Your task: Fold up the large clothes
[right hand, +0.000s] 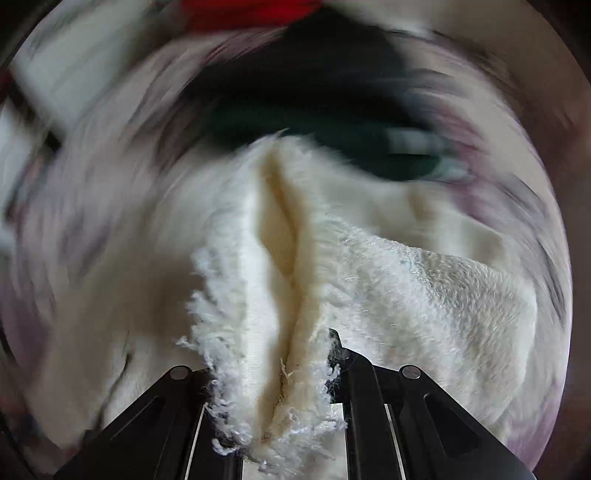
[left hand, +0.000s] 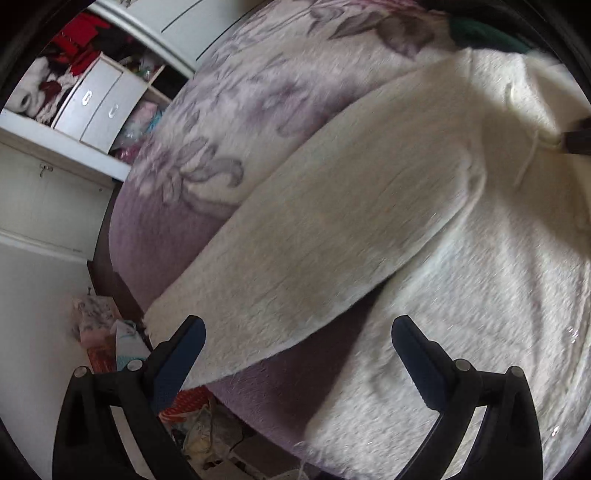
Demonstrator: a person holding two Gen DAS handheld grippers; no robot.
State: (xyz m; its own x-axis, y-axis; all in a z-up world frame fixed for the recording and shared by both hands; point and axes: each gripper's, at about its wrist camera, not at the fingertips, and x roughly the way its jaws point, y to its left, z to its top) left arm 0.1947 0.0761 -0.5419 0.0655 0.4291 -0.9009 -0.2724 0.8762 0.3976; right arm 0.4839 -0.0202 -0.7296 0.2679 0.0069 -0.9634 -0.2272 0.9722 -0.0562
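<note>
A large cream fuzzy sweater lies spread on a bed with a purple floral blanket. One long sleeve stretches diagonally toward the bed's lower left corner. My left gripper hovers open above the sleeve's cuff end, with nothing between its blue-padded fingers. At the right edge of the left wrist view a dark tip of the other gripper touches the sweater. In the right wrist view my right gripper is shut on a bunched fold of the cream sweater, whose fringe spills over the fingers. The background there is motion-blurred.
A white wardrobe with drawers and shelves of clothes stands beyond the bed at the upper left. Bags and clutter lie on the floor beside the bed's corner. A dark green garment lies on the blanket past the sweater.
</note>
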